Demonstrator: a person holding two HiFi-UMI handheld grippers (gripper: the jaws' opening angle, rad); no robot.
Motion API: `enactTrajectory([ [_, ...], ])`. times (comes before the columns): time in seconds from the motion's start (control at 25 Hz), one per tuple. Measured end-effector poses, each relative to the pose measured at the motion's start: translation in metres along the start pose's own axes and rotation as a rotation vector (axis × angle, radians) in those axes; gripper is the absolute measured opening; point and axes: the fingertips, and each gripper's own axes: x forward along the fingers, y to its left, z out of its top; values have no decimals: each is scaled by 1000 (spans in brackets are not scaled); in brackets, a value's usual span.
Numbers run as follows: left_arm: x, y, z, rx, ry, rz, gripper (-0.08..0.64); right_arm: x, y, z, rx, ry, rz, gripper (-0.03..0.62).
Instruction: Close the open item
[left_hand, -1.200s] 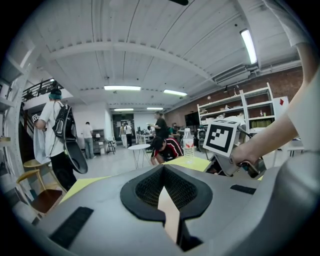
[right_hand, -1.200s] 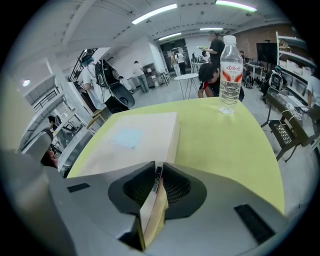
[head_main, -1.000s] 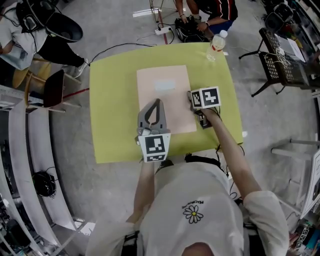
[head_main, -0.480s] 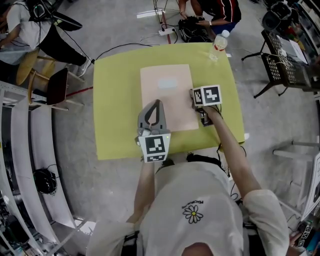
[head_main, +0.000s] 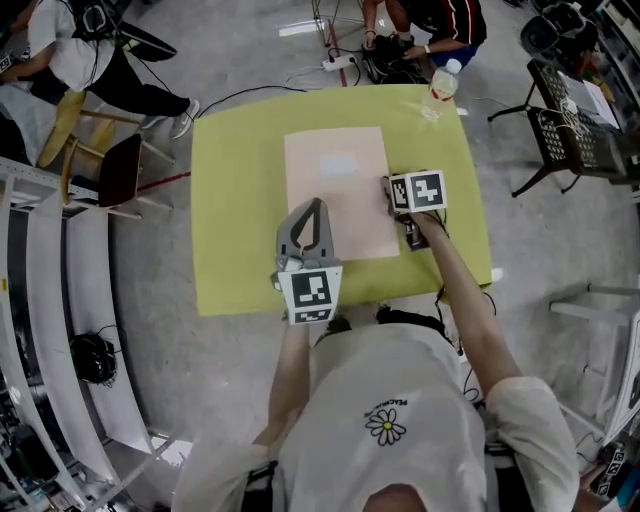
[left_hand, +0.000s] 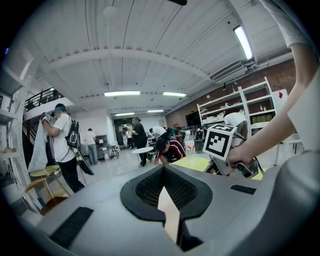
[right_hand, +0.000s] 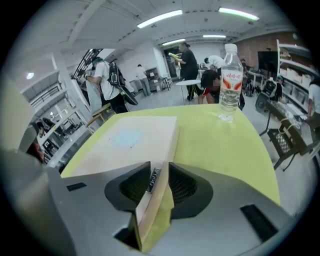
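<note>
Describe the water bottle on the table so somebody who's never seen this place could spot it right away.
Start at the big yellow-green table. Past the flat beige folder, at the table's far right corner, stands a clear plastic water bottle. It is the only upright, see-through thing there, with a white cap and a red label.

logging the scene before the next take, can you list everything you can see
table: 1, yellow-green, middle of the floor
folder: 1, tan with a pale blue label, lying closed on the table
water bottle: 1, clear, table's far right corner
chairs: 2, one wooden, one black, left of the table
power strip: 1, white, on the floor beyond the table
bystanders: 2, one far left, one beyond the table
left gripper: 1, grey, jaws together, at the folder's near left edge
right gripper: 1, grey, jaws opening with the folder's right edge between them
</note>
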Motion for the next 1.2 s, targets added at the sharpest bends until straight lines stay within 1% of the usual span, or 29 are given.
enactTrajectory([
  [0.04, -1, 0, 0, 2, 0, 1, 14, -1, -2, 0, -23, -7, -6, 120],
  [0.16, -2, 2, 2, 2, -1, 6, 14, -4, -4, 4, -24, -17, 0, 149],
  [0.32, -1, 4, 5, -2, -8, 14, 14, -19, -1, 31, -23, -93, 9, 149],
  [0.44, -2, 3, 11, -5, -18, 21, 14, -37, 5, 58, -62, -169, 5, 141],
  [0.52, -3, 4, 18, -6, -32, 25, 14, -55, 12, 79, -102, -242, 8, 130],
  [0.6, -5, 7, 27, -11, -51, 34, 14, -78, 24, 100, -139, -328, 26, 130],
  [0.68, -8, 13, 38, -18, -75, 46, 14, -104, 37, 115, -163, -421, 29, 115],
  [0.8, -14, 23, 57, -21, -118, 66, 14, -146, 52, 129, -182, -589, -2, 58],
  [0.88, -18, 28, 71, -34, -159, 82, 14, -175, 60, 132, -183, -715, -33, 32],
  [0.96, -24, 34, 89, -79, -221, 105, 14, -198, 68, 130, -192, -810, -57, 25],
  [1.04, -30, 38, 103, -109, -266, 122, 14, -215, 77, 124, -217, -875, -80, 18],
  [1.12, -36, 41, 113, -113, -289, 132, 14, -227, 84, 117, -246, -921, -101, 15],
  [1.2, -41, 42, 121, -111, -308, 141, 14, -235, 88, 108, -264, -946, -123, 14],
])
